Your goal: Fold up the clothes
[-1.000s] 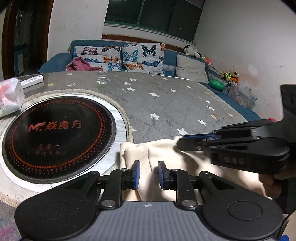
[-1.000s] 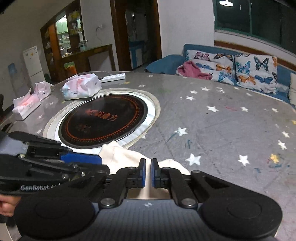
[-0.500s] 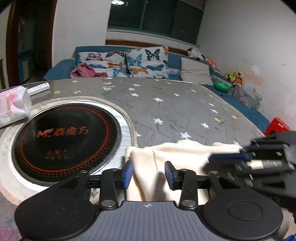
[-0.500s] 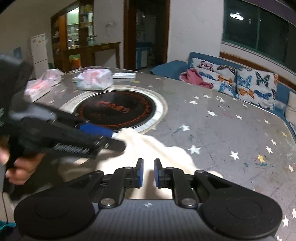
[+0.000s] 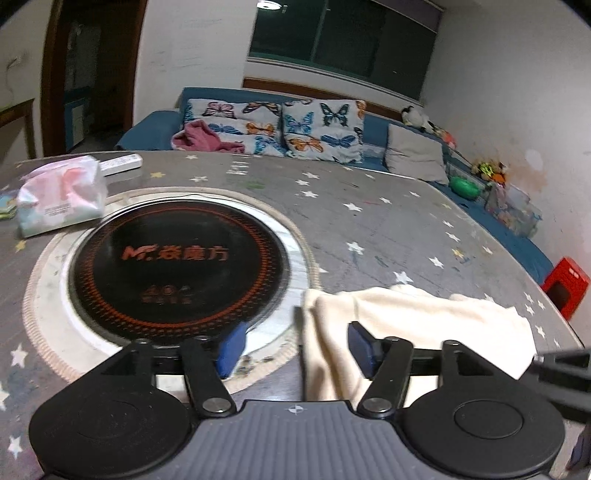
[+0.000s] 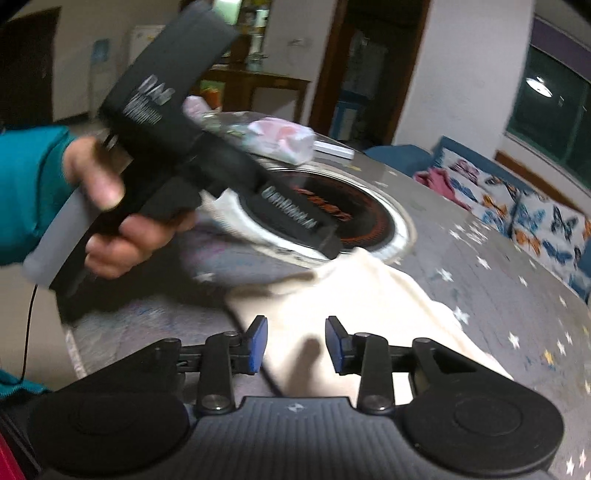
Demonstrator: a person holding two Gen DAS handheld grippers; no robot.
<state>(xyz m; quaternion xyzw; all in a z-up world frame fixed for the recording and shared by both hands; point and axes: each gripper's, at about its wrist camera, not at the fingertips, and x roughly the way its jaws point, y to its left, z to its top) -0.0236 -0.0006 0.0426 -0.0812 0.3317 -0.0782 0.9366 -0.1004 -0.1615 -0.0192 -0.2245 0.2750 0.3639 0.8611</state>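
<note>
Starred table point(image 5: 369, 206): one cream garment point(image 5: 406, 314), apparently folded.

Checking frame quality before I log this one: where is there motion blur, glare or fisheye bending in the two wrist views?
Left wrist view: mostly sharp, slight smear at the left tongs; the round table bows with the lens; a ceiling lamp reflects in the dark window. Right wrist view: heavy blur on the hand and the cream garment; the right tongs stay crisp.

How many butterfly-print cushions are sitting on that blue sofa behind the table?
2: the left butterfly cushion beside the pink garment, and the right butterfly cushion next to it. A plain grey cushion sits further right; others may be hidden.
</note>
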